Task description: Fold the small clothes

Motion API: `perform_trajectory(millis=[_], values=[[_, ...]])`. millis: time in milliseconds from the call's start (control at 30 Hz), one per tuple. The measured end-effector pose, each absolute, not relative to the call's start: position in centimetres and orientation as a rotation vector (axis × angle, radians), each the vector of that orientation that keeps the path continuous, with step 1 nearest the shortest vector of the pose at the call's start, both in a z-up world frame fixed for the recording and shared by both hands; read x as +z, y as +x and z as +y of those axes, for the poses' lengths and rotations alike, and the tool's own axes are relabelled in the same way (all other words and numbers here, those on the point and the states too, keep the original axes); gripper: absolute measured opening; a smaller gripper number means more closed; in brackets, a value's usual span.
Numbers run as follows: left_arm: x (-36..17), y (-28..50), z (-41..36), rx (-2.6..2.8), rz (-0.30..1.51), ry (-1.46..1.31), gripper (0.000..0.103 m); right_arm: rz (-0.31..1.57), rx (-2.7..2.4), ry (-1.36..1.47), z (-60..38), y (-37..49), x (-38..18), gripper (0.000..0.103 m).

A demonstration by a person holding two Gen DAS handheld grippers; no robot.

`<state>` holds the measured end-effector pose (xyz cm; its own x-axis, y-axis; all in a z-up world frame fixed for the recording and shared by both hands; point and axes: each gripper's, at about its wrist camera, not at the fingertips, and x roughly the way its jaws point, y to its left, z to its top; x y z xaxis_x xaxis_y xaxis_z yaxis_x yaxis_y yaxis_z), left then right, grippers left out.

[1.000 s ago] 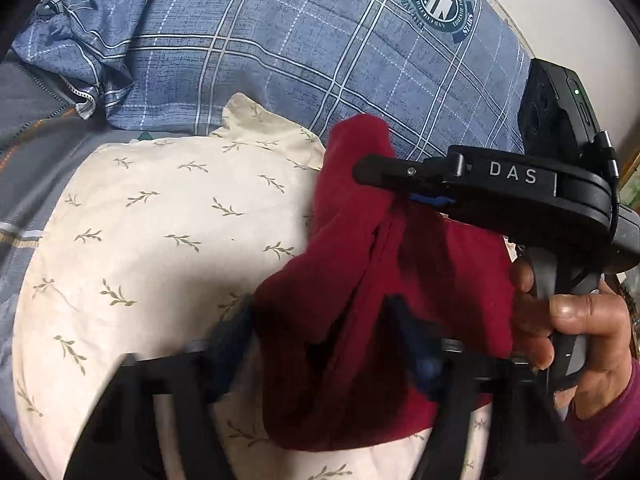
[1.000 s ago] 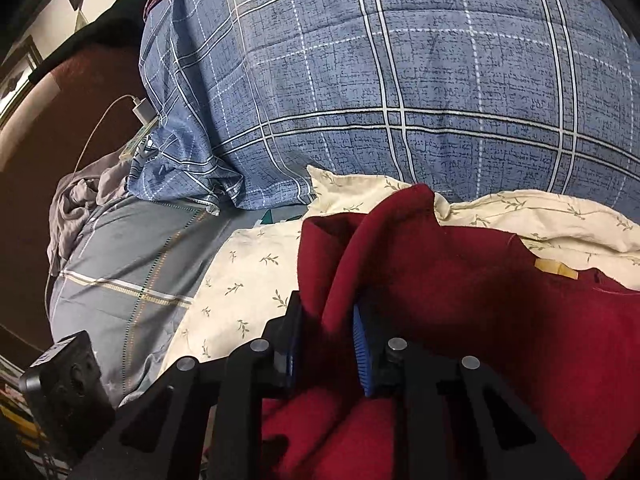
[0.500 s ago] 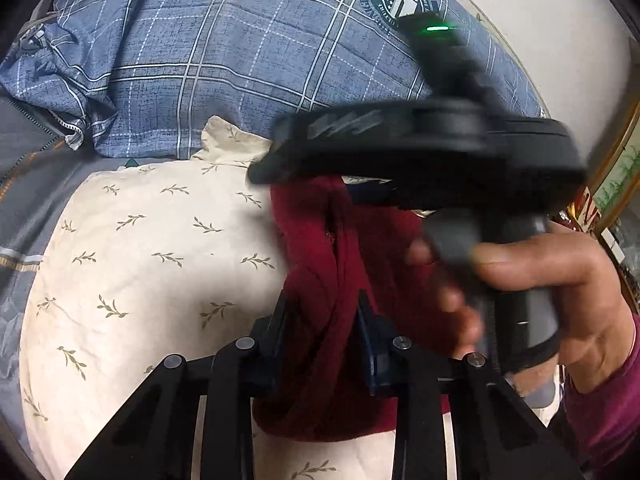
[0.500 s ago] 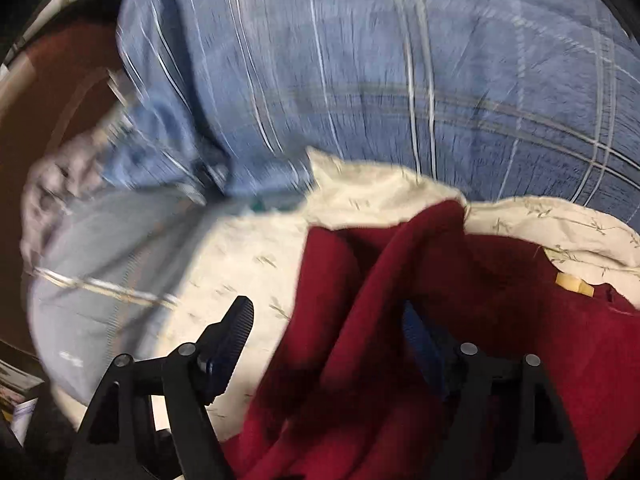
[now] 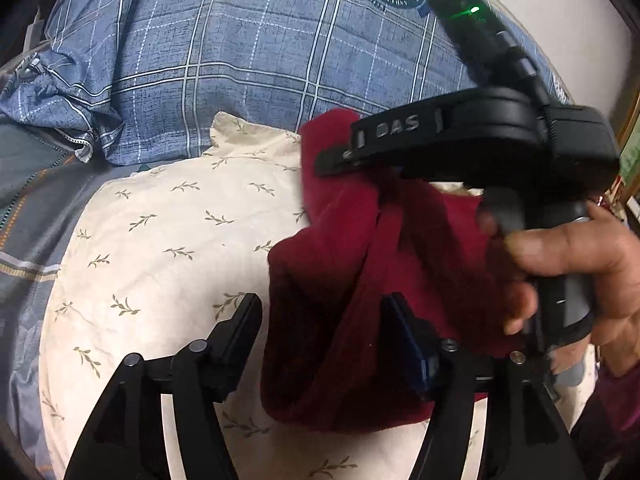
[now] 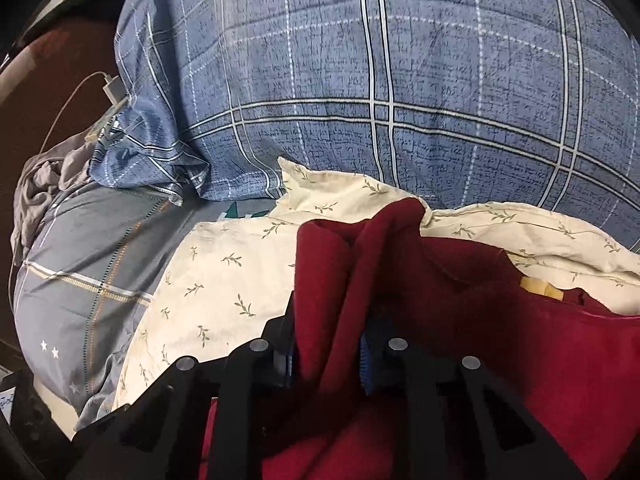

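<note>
- The right gripper sits nearest in its own view; its jaws have just been closing and now pinch a bunched ridge of the red garment between the blue pads; the cloth stands up in a fold rather than lying flat
- The left gripper has just been opening; its jaws stand fairly wide with the red cloth hanging between them; the left finger is clear of the fabric, so I judge it has let go, though the right pad is partly hidden by cloth
- The garment lies crumpled on the cream leaf-print pillow, partly lifted; a yellow label shows at its neck edge; no neat fold is visible, so the folding looks to be at an early or middle stage, with flattening and the closing folds left to do
- Beyond the pillow lie the blue checked quilt and a grey sheet; no other small clothes, folded or waiting, are in view
</note>
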<state>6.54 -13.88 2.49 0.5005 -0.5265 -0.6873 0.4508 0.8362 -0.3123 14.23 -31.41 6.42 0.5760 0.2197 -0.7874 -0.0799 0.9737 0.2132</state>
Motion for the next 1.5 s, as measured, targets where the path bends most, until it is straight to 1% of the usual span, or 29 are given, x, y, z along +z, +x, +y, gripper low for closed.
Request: perform_trajectory(millis=[100, 133, 167, 200, 233, 333, 500, 633, 800, 933, 1000, 1033, 1067, 1100, 1167, 1200, 1267, 1300, 1333, 1500], values=[[2.7, 6.3, -13.9, -0.586, 0.857, -0.095, 0.064, 0.928, 0.192, 0.167, -32.0, 13.6, 6.6, 0.022], [2.7, 6.1, -13.8, -0.591, 0.851, -0.097, 0.062, 0.924, 0.196, 0.169, -32.3, 13.3, 6.7, 0.022], [2.7, 6.0, -13.8, -0.594, 0.854, -0.095, 0.056, 0.92, 0.201, 0.174, -32.7, 13.0, 6.9, 0.021], [2.7, 5.7, -13.8, -0.604, 0.86, -0.101, 0.045, 0.918, 0.204, 0.178, -32.9, 12.8, 6.9, 0.021], [3.0, 5.3, -13.8, -0.623, 0.865, -0.122, 0.028, 0.915, 0.21, 0.185, -33.3, 12.6, 7.2, 0.021], [4.8, 3.8, -14.3, -0.629, 0.827, -0.161, 0.02, 0.895, 0.229, 0.2, -34.7, 11.4, 8.2, 0.021], [8.6, 0.8, -18.2, -0.699, 0.762, -0.109, 0.019, 0.834, 0.239, 0.227, -38.7, 8.7, 11.1, 0.02], [10.2, -0.9, -23.9, -0.803, 0.776, -0.089, 0.019, 0.811, 0.181, 0.23, -44.0, 5.7, 12.3, 0.019], [10.0, -2.9, -30.6, -0.892, 0.785, -0.008, 0.019, 0.817, 0.087, 0.269, -50.7, 2.7, 11.1, 0.019], [7.8, -3.5, -35.4, -0.92, 0.847, 0.033, 0.019, 0.836, 0.008, 0.307, -54.7, 1.7, 8.7, 0.019], [6.8, -3.6, -36.7, -0.918, 0.875, 0.056, 0.02, 0.855, -0.017, 0.337, -55.8, 1.8, 7.2, 0.019], [6.3, -3.8, -37.2, -0.916, 0.889, 0.072, 0.023, 0.869, -0.028, 0.355, -56.2, 1.8, 6.3, 0.021], [6.1, -4.1, -37.5, -0.921, 0.903, 0.08, 0.03, 0.873, -0.036, 0.369, -56.6, 1.6, 5.9, 0.025], [6.1, -4.2, -37.8, -0.931, 0.91, 0.082, 0.034, 0.869, -0.044, 0.377, -56.8, 1.4, 5.8, 0.033], [6.9, -4.9, -37.0, -0.977, 0.91, 0.075, 0.057, 0.846, -0.051, 0.401, -57.2, 0.3, 6.3, 0.035], [7.5, -5.2, -36.3, -0.975, 0.902, 0.069, 0.06, 0.832, -0.042, 0.42, -57.3, -0.5, 6.8, 0.038], [8.8, -5.4, -34.0, -0.976, 0.869, 0.053, 0.063, 0.792, -0.01, 0.457, -57.5, -2.6, 7.8, 0.048], [9.2, -5.4, -33.2, -0.974, 0.859, 0.052, 0.063, 0.784, -0.001, 0.46, -57.2, -3.2, 8.2, 0.054], [9.7, -5.6, -32.1, -0.957, 0.837, 0.052, 0.064, 0.78, 0.014, 0.455, -56.7, -4.1, 8.5, 0.057], [10.3, -5.8, -28.7, -0.804, 0.769, 0.075, 0.064, 0.795, 0.079, 0.45, -53.7, -6.1, 8.2, 0.057]])
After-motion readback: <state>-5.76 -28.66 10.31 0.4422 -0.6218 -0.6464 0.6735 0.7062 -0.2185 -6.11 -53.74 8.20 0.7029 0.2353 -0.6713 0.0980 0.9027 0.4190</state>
